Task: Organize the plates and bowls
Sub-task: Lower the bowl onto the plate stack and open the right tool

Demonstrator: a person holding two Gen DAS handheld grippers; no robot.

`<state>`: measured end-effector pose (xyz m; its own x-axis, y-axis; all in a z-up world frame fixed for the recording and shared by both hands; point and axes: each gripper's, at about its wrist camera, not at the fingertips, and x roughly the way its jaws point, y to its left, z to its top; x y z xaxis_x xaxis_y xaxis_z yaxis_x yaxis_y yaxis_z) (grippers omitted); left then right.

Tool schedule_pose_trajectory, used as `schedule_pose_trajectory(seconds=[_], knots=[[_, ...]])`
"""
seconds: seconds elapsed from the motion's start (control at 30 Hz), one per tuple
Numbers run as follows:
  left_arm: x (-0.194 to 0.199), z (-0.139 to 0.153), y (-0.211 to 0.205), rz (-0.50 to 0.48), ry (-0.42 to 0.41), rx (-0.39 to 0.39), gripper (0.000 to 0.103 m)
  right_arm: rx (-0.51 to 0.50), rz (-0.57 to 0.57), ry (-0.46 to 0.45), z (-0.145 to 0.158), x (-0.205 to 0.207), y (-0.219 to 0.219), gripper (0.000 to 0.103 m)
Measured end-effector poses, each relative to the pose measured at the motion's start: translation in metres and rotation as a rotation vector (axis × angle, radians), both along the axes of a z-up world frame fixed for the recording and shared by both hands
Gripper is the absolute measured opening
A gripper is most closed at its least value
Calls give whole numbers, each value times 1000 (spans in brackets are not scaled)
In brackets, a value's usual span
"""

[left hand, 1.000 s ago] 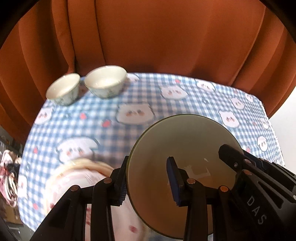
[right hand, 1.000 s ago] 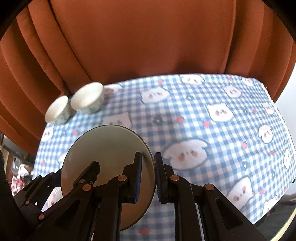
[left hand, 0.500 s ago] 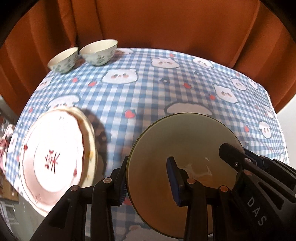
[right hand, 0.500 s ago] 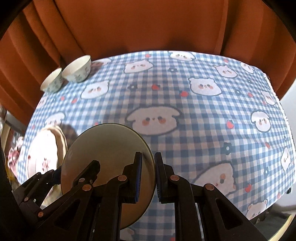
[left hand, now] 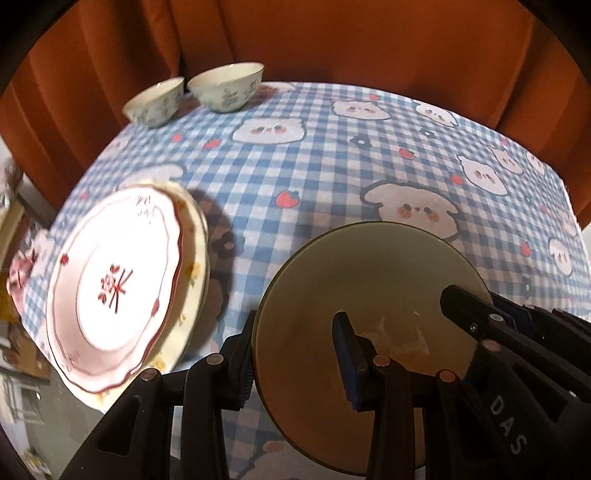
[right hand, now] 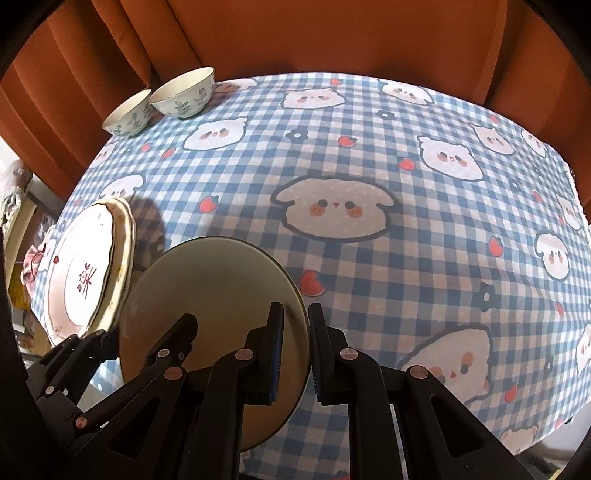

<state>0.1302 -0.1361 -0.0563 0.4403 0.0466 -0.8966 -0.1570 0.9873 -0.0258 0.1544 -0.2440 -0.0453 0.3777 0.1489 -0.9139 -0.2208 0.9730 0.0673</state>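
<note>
Both the left gripper point(left hand: 295, 354) and right gripper point(right hand: 295, 347) clamp one olive plate point(left hand: 369, 288) above a blue gingham tablecloth point(right hand: 369, 155) backed by rust-orange curtains point(right hand: 295, 33).

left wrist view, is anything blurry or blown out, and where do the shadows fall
Left wrist view: the pink plate is washed out and slightly soft, casting a dark shadow to its right on the tablecloth; fisheye bends the table edges. Right wrist view: sharper, same shadow beside the plate.
</note>
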Motion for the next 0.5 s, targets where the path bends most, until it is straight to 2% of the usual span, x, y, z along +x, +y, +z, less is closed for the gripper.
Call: schedule_pose_trajectory(seconds=[0.07,0.23,0.5], knots=[[2,0,-4,-17,-11,32,39,4,-15,-3,-3,2,-2,17],[7,0,-5,-52,-3,50,40,16,-39,-26,-3,2,-5,17],[4,-5,-4,-103,26,19,50,24,-67,0,-8,-5,-5,20]])
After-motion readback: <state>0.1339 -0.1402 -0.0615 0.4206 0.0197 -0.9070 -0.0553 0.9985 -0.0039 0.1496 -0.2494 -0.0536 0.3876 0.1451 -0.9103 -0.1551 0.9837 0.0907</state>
